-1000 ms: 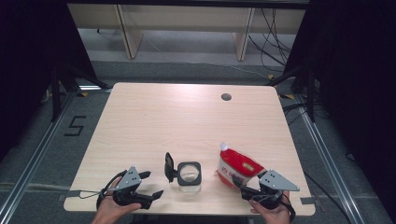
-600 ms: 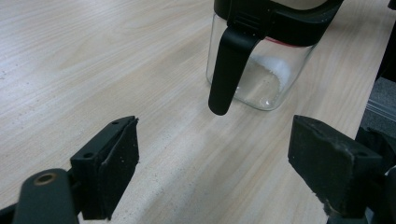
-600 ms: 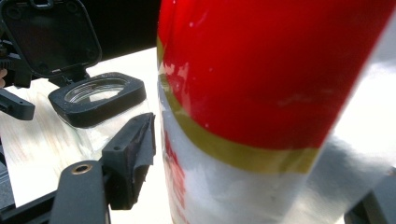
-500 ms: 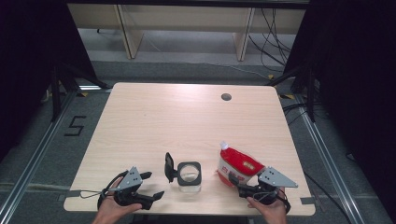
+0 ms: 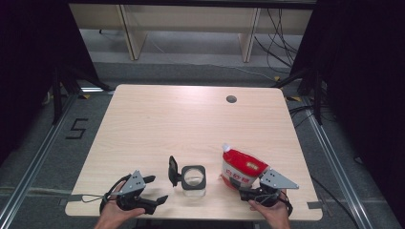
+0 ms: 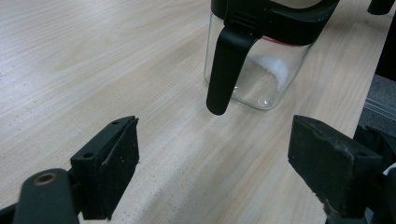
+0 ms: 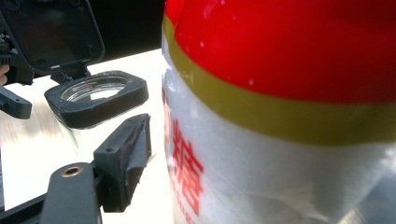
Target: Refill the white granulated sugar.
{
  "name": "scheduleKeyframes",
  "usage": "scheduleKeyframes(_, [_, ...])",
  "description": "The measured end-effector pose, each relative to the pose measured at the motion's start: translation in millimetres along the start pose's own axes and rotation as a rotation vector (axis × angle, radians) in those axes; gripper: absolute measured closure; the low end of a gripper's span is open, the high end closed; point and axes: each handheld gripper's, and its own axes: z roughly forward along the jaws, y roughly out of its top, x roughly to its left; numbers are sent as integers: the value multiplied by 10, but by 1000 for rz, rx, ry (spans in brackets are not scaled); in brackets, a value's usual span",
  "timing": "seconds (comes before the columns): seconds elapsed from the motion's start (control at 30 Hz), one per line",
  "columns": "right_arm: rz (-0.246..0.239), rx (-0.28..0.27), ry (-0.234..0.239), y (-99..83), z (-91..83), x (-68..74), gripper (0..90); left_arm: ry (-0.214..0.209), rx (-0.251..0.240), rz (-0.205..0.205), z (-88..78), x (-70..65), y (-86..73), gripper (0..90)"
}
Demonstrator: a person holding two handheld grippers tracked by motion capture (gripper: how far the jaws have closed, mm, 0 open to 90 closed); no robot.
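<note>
Matt pale wood-grain table [image 5: 157, 124]; on it, a clear glossy jar [image 5: 193, 180] with matt black plastic lid [image 5: 172, 170]; beside the jar, a glossy red-and-white plastic pouch [image 5: 241, 168].

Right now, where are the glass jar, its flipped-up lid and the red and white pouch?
glass jar [image 5: 193, 177]: high view, on its black square rim.
lid [image 5: 172, 170]: high view, on the black flap standing beside the rim.
red and white pouch [image 5: 241, 168]: high view, on its printed front.

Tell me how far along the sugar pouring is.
Done: the glass jar stands with its lid flipped open and a little white powder inside. In hand: the right gripper, jaws just opened, is at the red pouch. Left: gripping, lifting and pouring.
</note>
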Motion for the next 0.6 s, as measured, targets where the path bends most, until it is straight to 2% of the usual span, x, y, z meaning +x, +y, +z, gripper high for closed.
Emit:
scheduleKeyframes(0.03, [-7,-10,3,-5,11,-6,265,9,18,9,-12,5,2,159])
scheduleKeyframes(0.07, [-21,1,13,-2,13,-21,268,9,18,9,-13,4,2,159])
scheduleKeyframes(0.1, [-7,-12,24,-15,20,-33,271,2,2,-7,-5,-11,0,160])
scheduleKeyframes(0.13, [-7,-12,24,-15,20,-33,271,-1,1,-5,-3,-9,-1,160])
scheduleKeyframes(0.17, [-13,11,17,-11,25,-36,273,-5,-3,-8,-1,-12,-1,160])
scheduleKeyframes(0.2, [12,-3,0,-24,32,-21,279,-5,-2,-7,-2,-11,-1,160])
scheduleKeyframes(0.23, [-9,-11,6,-26,49,-42,286,-10,0,-6,-1,-8,-1,161])
scheduleKeyframes(0.27, [-1,9,7,-25,41,-42,291,1,16,13,-7,9,0,160])
scheduleKeyframes(0.3, [-10,-17,-8,-37,68,-51,299,1,16,13,-7,10,0,161])
scheduleKeyframes(0.33, [-7,4,4,-37,62,-56,301,1,17,14,-8,13,0,160])
scheduleKeyframes(0.4, [1,2,8,-40,76,-61,301,6,19,15,-11,10,1,161])
scheduleKeyframes(0.47, [-14,21,10,-32,74,-71,304,-1,18,16,-6,12,-2,162])
scheduleKeyframes(0.5, [-5,17,22,-36,83,-69,304,-7,3,-1,2,-5,-4,162])
scheduleKeyframes(0.53, [-26,0,25,-40,104,-87,304,-11,-6,-11,8,-13,-4,162])
scheduleKeyframes(0.57, [10,5,14,-45,100,-58,305,-11,-5,-1,6,-8,-1,162])
scheduleKeyframes(0.6, [10,5,14,-45,100,-58,305,-11,-5,4,5,-5,0,162])
